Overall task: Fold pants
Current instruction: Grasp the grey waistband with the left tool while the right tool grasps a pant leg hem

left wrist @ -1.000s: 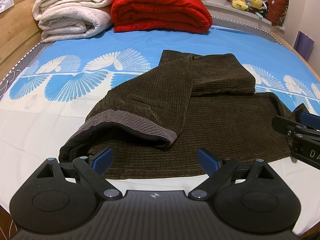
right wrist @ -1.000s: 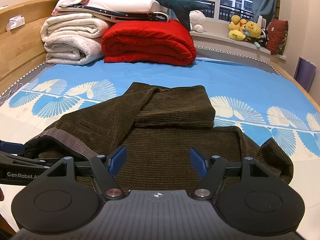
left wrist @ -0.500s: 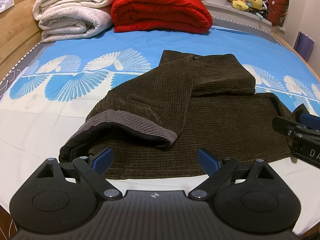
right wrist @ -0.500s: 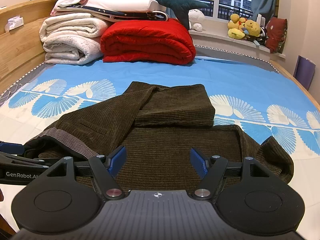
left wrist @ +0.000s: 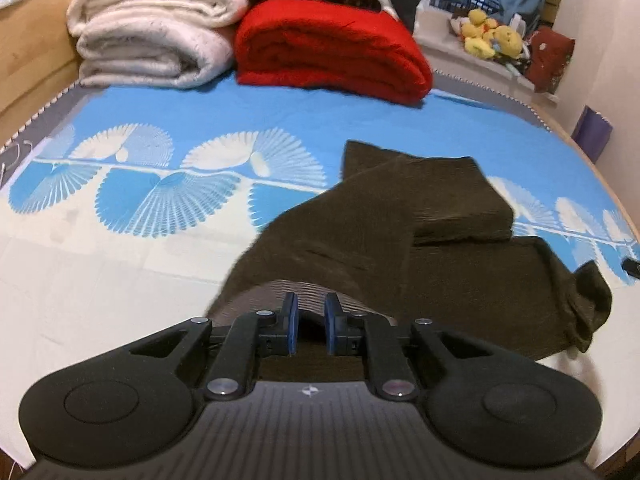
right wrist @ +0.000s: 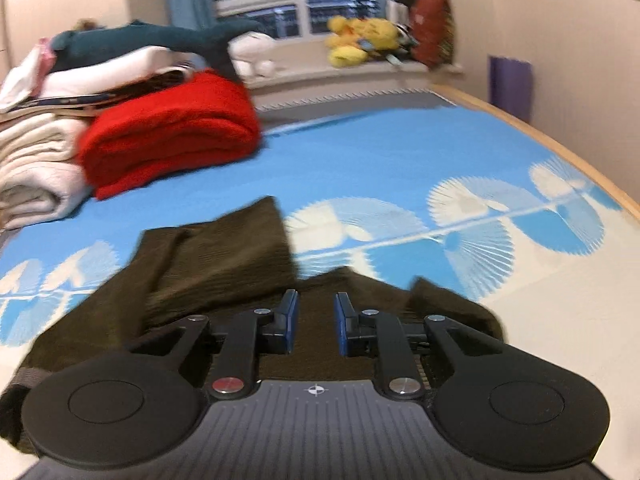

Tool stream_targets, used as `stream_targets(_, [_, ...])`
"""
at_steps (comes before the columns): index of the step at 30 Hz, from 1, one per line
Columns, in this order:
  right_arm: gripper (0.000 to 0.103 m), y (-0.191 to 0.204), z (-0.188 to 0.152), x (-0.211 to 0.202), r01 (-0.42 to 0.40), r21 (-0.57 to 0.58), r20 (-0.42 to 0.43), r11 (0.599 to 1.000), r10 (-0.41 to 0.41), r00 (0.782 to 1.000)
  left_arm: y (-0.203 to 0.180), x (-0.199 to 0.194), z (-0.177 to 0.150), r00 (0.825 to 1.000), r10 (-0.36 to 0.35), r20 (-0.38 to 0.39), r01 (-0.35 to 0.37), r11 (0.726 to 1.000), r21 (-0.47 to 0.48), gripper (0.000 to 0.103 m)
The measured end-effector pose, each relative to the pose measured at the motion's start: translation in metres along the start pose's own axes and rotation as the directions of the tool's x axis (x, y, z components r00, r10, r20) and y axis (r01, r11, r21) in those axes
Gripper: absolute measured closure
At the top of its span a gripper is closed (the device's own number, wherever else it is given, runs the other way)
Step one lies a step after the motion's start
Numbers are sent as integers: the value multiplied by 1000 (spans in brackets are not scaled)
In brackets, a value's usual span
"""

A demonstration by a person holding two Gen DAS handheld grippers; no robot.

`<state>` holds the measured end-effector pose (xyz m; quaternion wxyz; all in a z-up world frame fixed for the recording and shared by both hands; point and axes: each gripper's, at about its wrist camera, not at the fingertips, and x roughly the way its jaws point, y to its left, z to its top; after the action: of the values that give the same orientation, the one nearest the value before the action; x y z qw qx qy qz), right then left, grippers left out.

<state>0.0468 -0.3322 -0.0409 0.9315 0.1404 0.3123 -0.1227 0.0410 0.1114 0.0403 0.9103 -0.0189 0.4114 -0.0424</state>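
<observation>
On the bed (left wrist: 120,300), the pants (left wrist: 460,264) lie half-folded while the left hand-held gripper (left wrist: 308,330) narrows on the ribbed waistband and the right hand-held gripper (right wrist: 316,328) narrows on cloth near the other end, apparently readying another fold.

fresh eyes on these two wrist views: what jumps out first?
The dark brown corduroy pants sprawl half-folded across the near part of the blue fan-print sheet, right ahead of both claws. The left claw is closing with the ribbed waistband bunched between its pads; the right claw is closing over the cloth too. At the head of the bed, a bright red folded blanket sits beside stacked cream ones.
</observation>
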Motion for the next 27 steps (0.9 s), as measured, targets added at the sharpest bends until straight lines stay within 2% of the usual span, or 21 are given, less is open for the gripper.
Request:
stream_targets(2, [80,-22,0,16,5,14,-63,1000,-4,998,23,18,-4,998,51,-21,-51,999,-9,88])
stream_targets(4, [62,-42,-5,34,20,23,-132,1000,-16,991,47,41,-16,986,105,-126,-109,994,-25,87])
stream_targets(5, [59,-49,-9,43,45,26,-177,999,-39,983,58,48,-23,982,98,-165,-109,992,-61,84])
stream_targets(6, [57,-58,-13,54,73,38,-224,997,-62,973,66,52,-26,981,96,-171,-111,990,-82,81])
stream_targets(8, [51,-75,-26,69,98,64,-276,993,-76,958,76,62,-36,980,99,-174,-115,990,-85,57])
stream_targets(9, [46,-81,-33,77,115,64,-317,991,-89,944,77,72,-41,971,100,-216,-120,989,-84,55])
stream_targets(10, [45,-86,-42,86,132,66,-364,989,-99,926,79,77,-43,970,108,-220,-127,989,-76,54])
stream_targets(11, [45,-91,-50,93,136,89,-394,987,-91,914,76,82,-47,969,75,-235,-99,991,-92,45])
stream_targets(12, [39,-97,-56,99,136,117,-409,984,-77,909,76,83,-46,977,87,-194,-103,992,-72,37])
stream_targets(13, [36,-101,-61,105,148,140,-440,979,-72,895,75,88,-47,977,96,-188,-108,993,-54,26])
stream_targets(14, [36,-106,-66,110,160,173,-469,972,-61,881,73,93,-48,976,107,-192,-115,993,-32,25])
stream_targets(17, [32,-110,-73,121,156,224,-468,962,-34,883,69,108,-48,974,140,-179,-139,990,17,25])
stream_targets(19, [22,-107,-79,127,169,218,-480,961,-45,876,66,121,-49,966,151,-208,-147,989,34,25])
stream_targets(24, [23,-94,-74,139,193,187,-465,963,-86,881,61,138,-45,958,181,-224,-174,983,48,25])
stream_targets(26, [33,-90,-70,144,205,187,-463,961,-98,881,62,147,-44,948,202,-248,-196,979,48,29])
stream_targets(27, [51,-93,-69,144,196,191,-454,962,-91,886,62,151,-44,943,207,-261,-202,978,48,31])
